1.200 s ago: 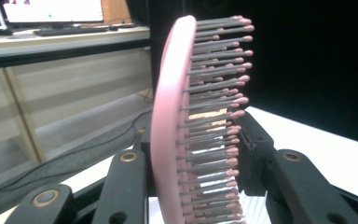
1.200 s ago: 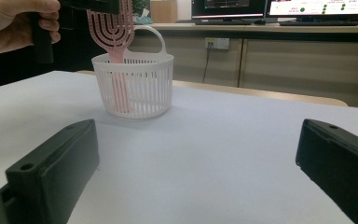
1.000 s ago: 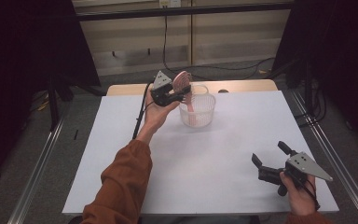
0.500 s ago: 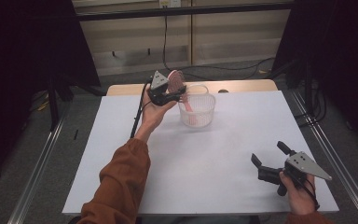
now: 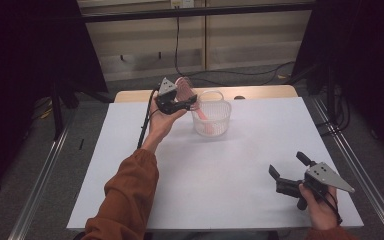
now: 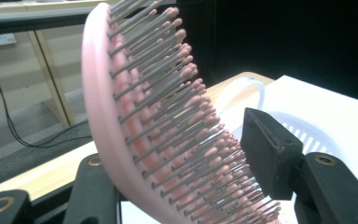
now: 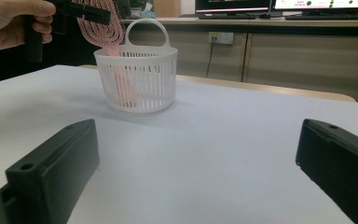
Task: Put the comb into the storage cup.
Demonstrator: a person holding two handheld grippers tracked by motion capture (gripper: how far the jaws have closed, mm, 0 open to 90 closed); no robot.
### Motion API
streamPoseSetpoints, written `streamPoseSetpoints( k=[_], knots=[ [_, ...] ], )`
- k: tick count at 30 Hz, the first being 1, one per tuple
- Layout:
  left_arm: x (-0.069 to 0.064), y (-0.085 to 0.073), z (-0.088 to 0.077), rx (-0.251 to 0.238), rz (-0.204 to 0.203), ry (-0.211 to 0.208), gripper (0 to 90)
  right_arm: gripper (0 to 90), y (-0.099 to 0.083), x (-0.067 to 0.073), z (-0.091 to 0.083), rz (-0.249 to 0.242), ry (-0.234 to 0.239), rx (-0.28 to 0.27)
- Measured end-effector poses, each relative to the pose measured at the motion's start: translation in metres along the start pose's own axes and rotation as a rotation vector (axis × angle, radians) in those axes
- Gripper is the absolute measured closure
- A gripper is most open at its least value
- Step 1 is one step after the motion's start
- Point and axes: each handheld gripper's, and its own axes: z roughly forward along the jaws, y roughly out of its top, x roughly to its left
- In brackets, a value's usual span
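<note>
No writing can be read. The pink hairbrush (image 5: 185, 89) stands between the half-open, just-widened left gripper (image 5: 187, 104), handle inside the white basket (image 5: 219, 124). The right gripper (image 5: 289, 172) is held wide open, empty.

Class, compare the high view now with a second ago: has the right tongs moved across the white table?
No. The right tongs sits at the same spot near the table's front right corner, jaws wide apart and empty.

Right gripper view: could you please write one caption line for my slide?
Open right gripper faces a white basket; the left gripper, jaws just opening, leaves a pink brush standing inside.
</note>
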Motion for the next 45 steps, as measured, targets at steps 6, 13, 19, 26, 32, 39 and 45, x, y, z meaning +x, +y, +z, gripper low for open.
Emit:
streamPoseSetpoints(
  k=[6,13,19,26,32,39,45],
  knots=[
    [0.0,-0.0037,0.0018,0.017,0.007,-0.003,37.4,0.0,-0.0003,-0.0004,-0.0002,0.0,0.001,0.001],
    [0.0011,-0.0069,0.0026,0.016,-0.012,-0.012,30.2,0.0,-0.0004,-0.0001,-0.0001,-0.002,0.006,0.004],
    [-0.002,-0.0088,0.0064,0.03,-0.035,-0.033,22.5,0.0,-0.0006,-0.0001,0.0002,0.0,0.005,0.005],
    [-0.0042,-0.0081,0.008,0.024,-0.039,-0.02,6.7,0.0,-0.0006,-0.0002,-0.0003,0.0,0.006,0.004],
    [-0.0022,-0.0088,0.0074,0.021,-0.04,-0.024,4.6,0.0,-0.0006,-0.0001,0.0,-0.002,0.006,0.005],
    [-0.0024,-0.008,0.006,0.014,-0.025,-0.03,2.8,0.0,-0.0006,-0.0001,-0.0001,-0.001,0.007,0.006],
    [-0.003,-0.0072,0.004,0.007,0.006,-0.032,2.2,0.0,-0.0005,-0.0002,-0.0002,-0.001,0.008,0.004]
  ],
)
